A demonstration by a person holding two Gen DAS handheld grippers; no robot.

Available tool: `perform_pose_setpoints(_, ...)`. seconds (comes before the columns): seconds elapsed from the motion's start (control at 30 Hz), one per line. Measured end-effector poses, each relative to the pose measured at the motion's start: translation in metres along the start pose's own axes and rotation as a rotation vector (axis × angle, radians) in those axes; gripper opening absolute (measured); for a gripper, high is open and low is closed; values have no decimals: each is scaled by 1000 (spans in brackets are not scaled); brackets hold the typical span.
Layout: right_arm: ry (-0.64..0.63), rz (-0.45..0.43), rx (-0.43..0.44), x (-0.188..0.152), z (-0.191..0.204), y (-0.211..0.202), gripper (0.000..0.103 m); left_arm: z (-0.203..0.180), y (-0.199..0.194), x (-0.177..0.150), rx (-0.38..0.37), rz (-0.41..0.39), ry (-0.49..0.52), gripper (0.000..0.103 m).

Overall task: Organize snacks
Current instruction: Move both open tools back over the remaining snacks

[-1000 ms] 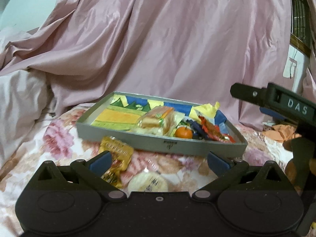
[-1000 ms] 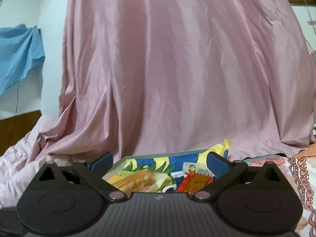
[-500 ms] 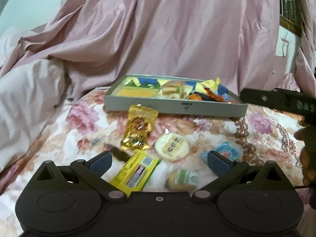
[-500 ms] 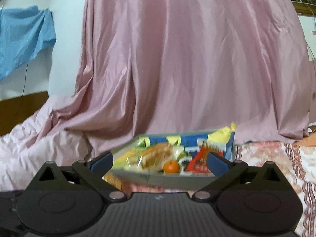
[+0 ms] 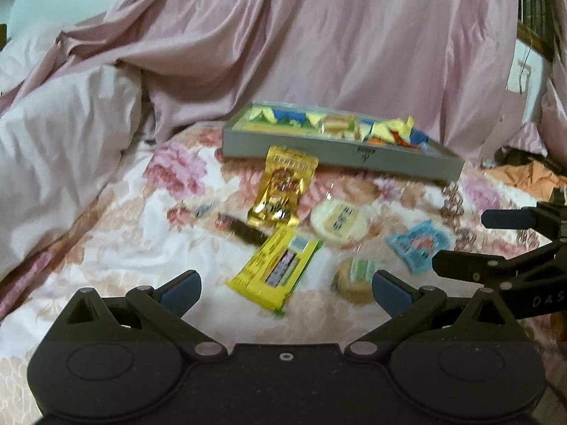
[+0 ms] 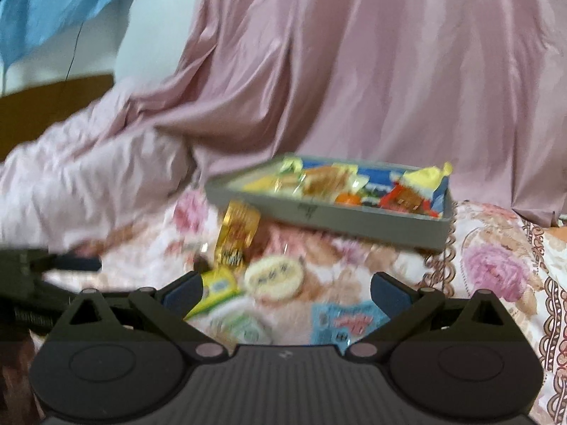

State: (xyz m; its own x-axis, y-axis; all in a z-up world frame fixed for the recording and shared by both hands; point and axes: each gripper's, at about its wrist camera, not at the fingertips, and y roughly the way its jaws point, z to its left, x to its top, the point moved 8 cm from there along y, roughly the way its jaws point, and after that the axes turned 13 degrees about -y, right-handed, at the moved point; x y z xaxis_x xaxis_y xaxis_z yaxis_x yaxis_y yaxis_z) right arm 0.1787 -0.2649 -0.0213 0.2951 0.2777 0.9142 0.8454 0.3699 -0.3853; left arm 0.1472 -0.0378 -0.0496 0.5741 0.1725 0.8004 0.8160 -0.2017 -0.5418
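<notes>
on the flowered bedspread (image 5: pixel 106 255), in front of a grey tray (image 5: pixel 340 154) already part filled with snacks, several loose packets lie scattered: a gold foil packet (image 5: pixel 281 187) touching the tray's near wall, a round white-wrapped cake (image 5: pixel 338 220) just beside it, a yellow bar packet (image 5: pixel 276 269) nearer the camera, a dark thin stick (image 5: pixel 244 231) by the yellow packet's upper end, a small round biscuit pack (image 5: pixel 354 279) and a light blue sachet (image 5: pixel 418 244) to the right. the left gripper (image 5: pixel 285 287) hangs above the yellow bar packet and the biscuit pack with its jaws wide apart and nothing between them; the right gripper (image 6: pixel 287 287) has its jaws equally spread and empty, over the round cake and the blue sachet (image 6: pixel 345 320). both views are blurred, so print on the wrappers cannot be read

all these snacks look light, and the film wrappers are probably slick and crinkly, so a pinch on a flat face may slide off. the yellow bar packet seems stiff enough along its length to be taken across its narrow width near the middle. the gold foil packet is puffy and soft; a hold on its crimped end seam would likely be safer than squeezing the belly. the round cake and biscuit pack are likely crumbly, so a gentle closing across the diameter suits them. the soft bedding gives under pressure, which may let thin sachets sink and make their edges harder to catch
</notes>
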Motion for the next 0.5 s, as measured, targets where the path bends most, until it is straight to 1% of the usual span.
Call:
perform_pose_setpoints(0.17, -75, 93, 13, -12, 18, 14, 103, 15, 12, -11, 9, 44, -14, 102)
perform_pose_setpoints(0.37, -98, 196, 42, -27, 26, 31, 103, 25, 20, -15, 12, 62, -35, 102)
perform_pose_setpoints(0.5, -111, 251, 45, -34, 30, 41, 103, 27, 26, -14, 8, 65, -41, 102)
